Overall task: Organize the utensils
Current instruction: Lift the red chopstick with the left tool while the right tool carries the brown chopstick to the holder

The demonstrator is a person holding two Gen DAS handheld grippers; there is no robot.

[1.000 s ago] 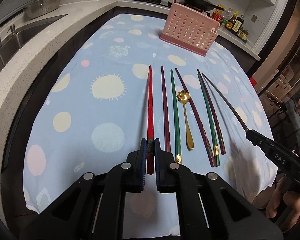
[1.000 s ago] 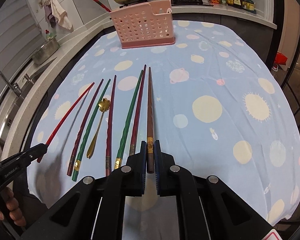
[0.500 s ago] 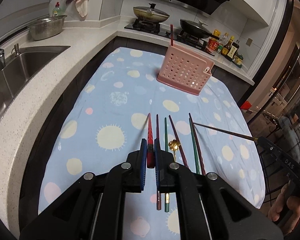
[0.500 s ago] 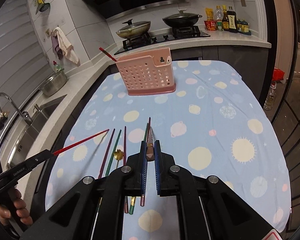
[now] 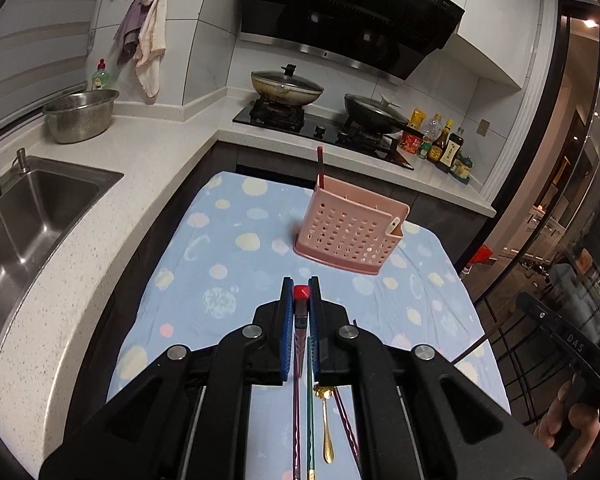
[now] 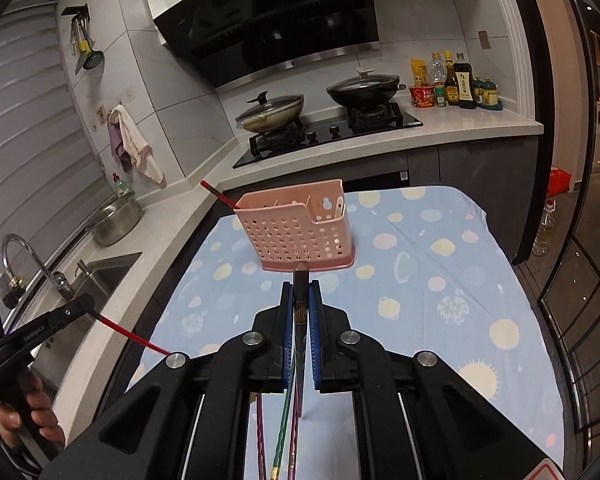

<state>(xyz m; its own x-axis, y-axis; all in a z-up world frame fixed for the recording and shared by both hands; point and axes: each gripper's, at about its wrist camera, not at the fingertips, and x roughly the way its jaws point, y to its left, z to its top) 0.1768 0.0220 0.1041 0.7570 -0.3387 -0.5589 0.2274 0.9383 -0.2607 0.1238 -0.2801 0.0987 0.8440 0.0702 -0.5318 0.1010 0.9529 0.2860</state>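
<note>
My left gripper (image 5: 300,294) is shut on a red chopstick (image 5: 301,293), raised above the table with its tip hanging down. It also shows in the right wrist view (image 6: 134,335). My right gripper (image 6: 301,287) is shut on a dark brown chopstick (image 6: 301,276), also lifted. The pink perforated utensil basket (image 5: 350,232) (image 6: 296,232) stands at the far end of the spotted blue cloth, ahead of both grippers, with one red chopstick (image 6: 218,194) in it. Several chopsticks (image 5: 310,432) and a gold spoon (image 5: 327,424) lie on the cloth below.
A sink (image 5: 32,208) and steel bowl (image 5: 80,114) are on the counter at left. The stove with two pans (image 5: 288,88) and sauce bottles (image 5: 444,146) lie behind the basket. The table edge (image 5: 488,344) drops off at right.
Both grippers have lifted their chopsticks off the cloth and risen, tilting up so the basket and stove are now in front. The chopsticks left on the cloth have not moved.
</note>
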